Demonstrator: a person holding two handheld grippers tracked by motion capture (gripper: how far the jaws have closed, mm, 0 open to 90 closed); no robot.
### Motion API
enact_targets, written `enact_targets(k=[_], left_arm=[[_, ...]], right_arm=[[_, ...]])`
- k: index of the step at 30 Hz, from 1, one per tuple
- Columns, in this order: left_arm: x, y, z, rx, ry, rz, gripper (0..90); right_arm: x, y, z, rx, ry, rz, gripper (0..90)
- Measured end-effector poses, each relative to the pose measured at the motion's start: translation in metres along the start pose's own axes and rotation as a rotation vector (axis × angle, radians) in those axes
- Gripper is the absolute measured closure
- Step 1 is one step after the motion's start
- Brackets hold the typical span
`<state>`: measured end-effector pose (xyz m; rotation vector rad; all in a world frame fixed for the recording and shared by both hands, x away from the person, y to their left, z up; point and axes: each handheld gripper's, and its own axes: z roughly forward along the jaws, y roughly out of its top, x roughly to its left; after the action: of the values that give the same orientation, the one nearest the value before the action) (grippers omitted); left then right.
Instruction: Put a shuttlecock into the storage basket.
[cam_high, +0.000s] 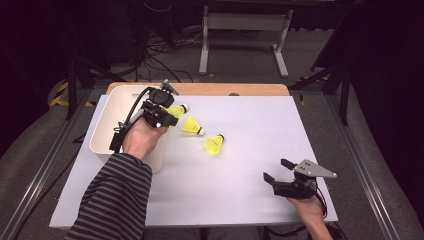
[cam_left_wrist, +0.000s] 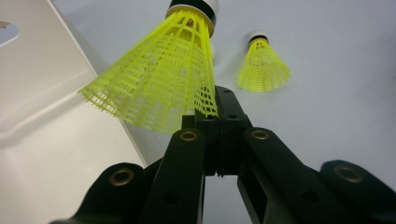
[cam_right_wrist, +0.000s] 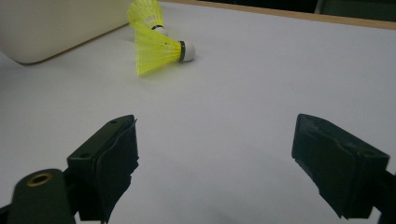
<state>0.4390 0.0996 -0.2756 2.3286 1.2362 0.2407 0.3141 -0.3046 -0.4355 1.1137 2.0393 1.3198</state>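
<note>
The left gripper hangs at the far left of the table, over the right-hand wall of the white bin, with its jaws pinched together on the skirt edge of a yellow shuttlecock. From above, the hand and the gripper's black body cover most of that shuttlecock, so only a bit of yellow and the white cork tip stick out to the right. The left gripper view shows the grip better: the skirt rises from the closed jaws, though its cork is cut off by the top edge. Two more shuttlecocks lie on the white table just right of the bin, a middle shuttlecock and a nearer shuttlecock, close together but apart. In the right gripper view they overlap, the farther one half hidden behind the other and clipped by the frame's top. The right gripper rests at the near right of the table with its jaws spread wide and nothing between them, well apart from the shuttlecocks. The bin's inside is largely screened by the striped sleeve and hand.
</note>
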Motion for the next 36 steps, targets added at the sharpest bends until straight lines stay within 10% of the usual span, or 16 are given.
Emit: enact_targets(k=[36], left_arm=[[0.047, -0.015, -0.012, -0.032, 0.062, -0.115, 89.8]], right_arm=[[0.000, 0.000, 0.000, -0.005, 0.001, 0.005, 14.7]])
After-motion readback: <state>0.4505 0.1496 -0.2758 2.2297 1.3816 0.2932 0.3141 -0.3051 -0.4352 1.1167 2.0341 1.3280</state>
